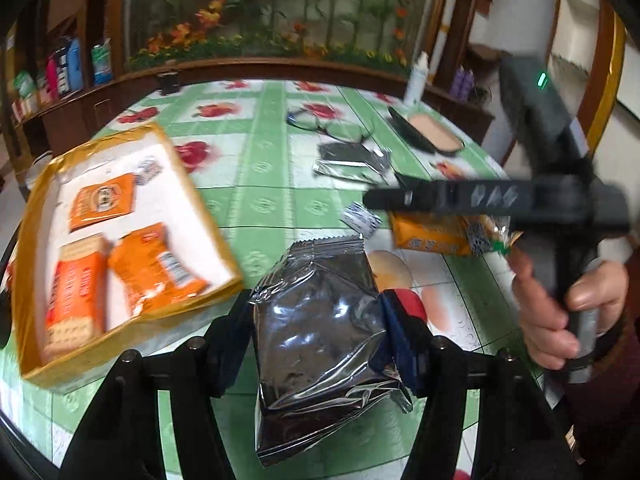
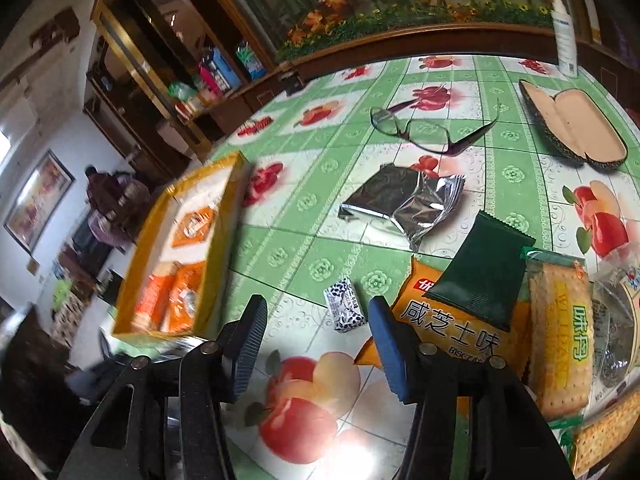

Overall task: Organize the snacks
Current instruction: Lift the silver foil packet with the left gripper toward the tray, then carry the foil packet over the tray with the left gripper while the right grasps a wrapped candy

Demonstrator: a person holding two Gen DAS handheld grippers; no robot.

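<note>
My left gripper (image 1: 316,320) is shut on a dark silver foil snack packet (image 1: 320,312), held above the table with the pads pressing its sides. A yellow-rimmed box (image 1: 36,208) to its left holds three orange snack packs (image 1: 152,272). In the right wrist view my right gripper (image 2: 316,344) is open, with only tablecloth between its fingers. A small black-and-white packet (image 2: 344,310) lies just ahead of it. An orange biscuit pack (image 2: 448,324) lies against its right finger, with a dark green packet (image 2: 484,276) on top and a cracker pack (image 2: 560,340) beside it.
Another foil packet (image 2: 404,204), glasses (image 2: 432,132), an open glasses case (image 2: 572,128) and a white bottle (image 2: 564,40) sit farther back on the green fruit-print tablecloth (image 2: 320,264). A hand (image 1: 560,312) holds the right gripper's handle. Wooden shelves stand behind the table.
</note>
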